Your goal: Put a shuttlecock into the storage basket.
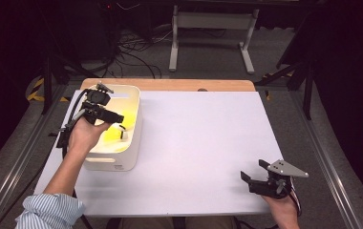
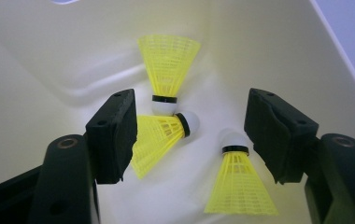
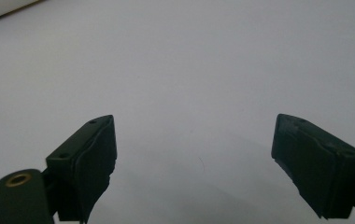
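Three yellow shuttlecocks (image 2: 160, 135) lie in the white bin (image 2: 269, 51) beneath the left tool (image 2: 189, 135), its jaws spread, gripping nothing.

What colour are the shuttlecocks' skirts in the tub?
Bright yellow shuttlecocks, with white tips and black bands; clearest in the left gripper view.

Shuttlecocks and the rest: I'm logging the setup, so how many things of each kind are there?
Yellow shuttlecocks: 3, at and, all inside the bin.
Cream plastic bin: 1.
Hand-held grippers: 2, the left hand-held gripper open over the shuttlecocks, the right hand-held gripper open above the white table.
Total: 6.
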### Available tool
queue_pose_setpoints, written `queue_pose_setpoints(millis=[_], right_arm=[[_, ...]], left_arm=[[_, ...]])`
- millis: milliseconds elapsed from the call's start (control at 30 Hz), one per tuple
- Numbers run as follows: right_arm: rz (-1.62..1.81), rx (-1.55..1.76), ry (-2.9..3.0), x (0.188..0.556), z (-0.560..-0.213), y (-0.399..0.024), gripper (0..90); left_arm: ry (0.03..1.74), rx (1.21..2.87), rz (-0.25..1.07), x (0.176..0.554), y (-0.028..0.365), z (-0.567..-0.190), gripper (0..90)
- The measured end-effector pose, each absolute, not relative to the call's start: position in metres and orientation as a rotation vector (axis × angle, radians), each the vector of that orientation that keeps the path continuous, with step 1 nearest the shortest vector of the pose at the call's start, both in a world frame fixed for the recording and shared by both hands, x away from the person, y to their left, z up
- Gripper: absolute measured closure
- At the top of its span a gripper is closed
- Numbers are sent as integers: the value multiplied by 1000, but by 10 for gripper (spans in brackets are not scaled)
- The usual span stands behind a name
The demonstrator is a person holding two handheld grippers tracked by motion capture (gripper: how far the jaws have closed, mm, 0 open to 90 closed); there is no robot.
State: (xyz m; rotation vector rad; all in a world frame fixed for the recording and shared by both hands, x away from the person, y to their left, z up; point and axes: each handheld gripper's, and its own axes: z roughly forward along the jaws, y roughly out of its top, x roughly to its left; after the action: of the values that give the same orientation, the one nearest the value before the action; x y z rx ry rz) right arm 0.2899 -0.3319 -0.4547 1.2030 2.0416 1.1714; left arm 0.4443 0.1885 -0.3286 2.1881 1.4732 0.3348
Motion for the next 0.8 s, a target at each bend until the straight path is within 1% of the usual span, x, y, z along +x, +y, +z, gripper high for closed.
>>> queue_pose_setpoints(millis=[433, 533, 667, 800], right_arm=[[1167, 1201, 2044, 290, -455, -332, 148], [1169, 1202, 2042, 290, -455, -332, 148], [1169, 1202, 2042, 290, -455, -332, 148], [1169, 1201, 2043, 290, -455, -332, 148]], left_arm=[[1509, 2154, 326, 441, 202, -320, 340], [1515, 2165, 311, 440, 205, -319, 332], [1523, 2181, 330, 439, 206, -317, 326], [1524, 2181, 323, 438, 209, -315, 325]])
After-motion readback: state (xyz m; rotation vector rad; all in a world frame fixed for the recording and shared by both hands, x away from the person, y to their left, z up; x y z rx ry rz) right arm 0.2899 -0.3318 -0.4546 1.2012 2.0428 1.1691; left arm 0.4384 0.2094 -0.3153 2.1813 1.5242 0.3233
